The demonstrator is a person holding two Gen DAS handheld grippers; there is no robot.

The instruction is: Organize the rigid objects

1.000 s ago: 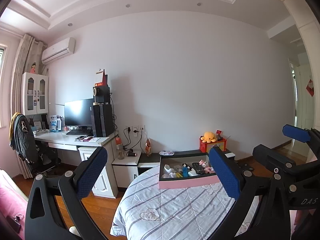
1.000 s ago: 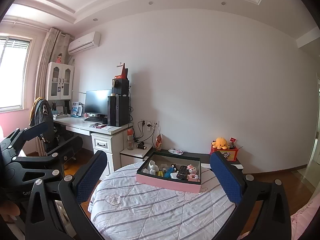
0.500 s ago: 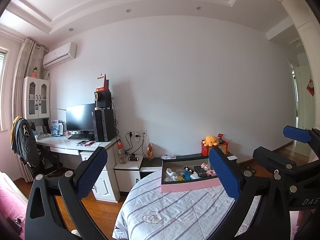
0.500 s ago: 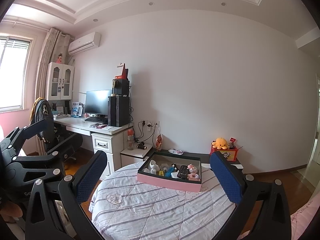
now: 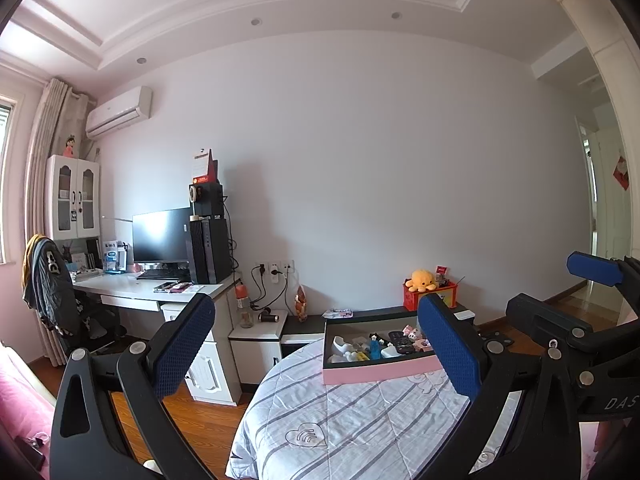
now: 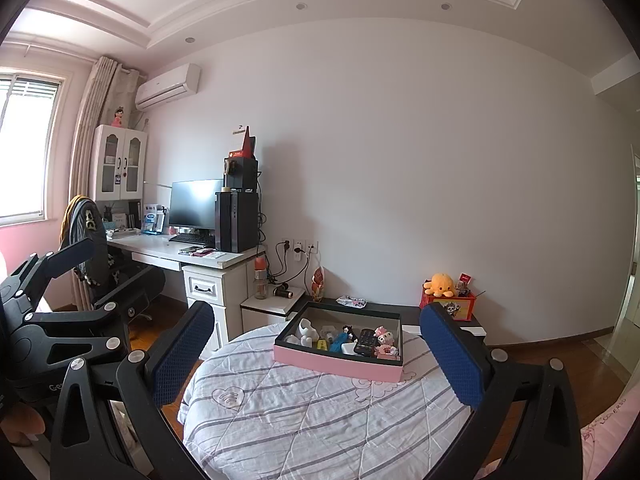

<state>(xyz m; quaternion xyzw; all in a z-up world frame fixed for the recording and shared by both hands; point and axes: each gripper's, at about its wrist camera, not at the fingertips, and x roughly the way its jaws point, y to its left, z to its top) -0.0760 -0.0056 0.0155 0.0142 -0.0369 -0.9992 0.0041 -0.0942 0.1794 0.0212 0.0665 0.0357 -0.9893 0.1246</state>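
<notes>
Both grippers are held up in the air, well short of the bed (image 6: pixel 320 420), pointing at the far wall. The left gripper (image 5: pixel 316 352) has its blue pads spread wide with nothing between them; the right gripper (image 6: pixel 316 354) is just as wide and just as empty. The small things to sort, among them a black remote (image 6: pixel 365 342), a blue piece (image 6: pixel 339 342) and a white piece (image 6: pixel 306 330), lie jumbled in the pink box (image 6: pixel 340 364) at the far edge of the bed. Whether sorting is starting or finished cannot be judged. Any reach should come down from above, over the box's wall, onto a single piece
</notes>
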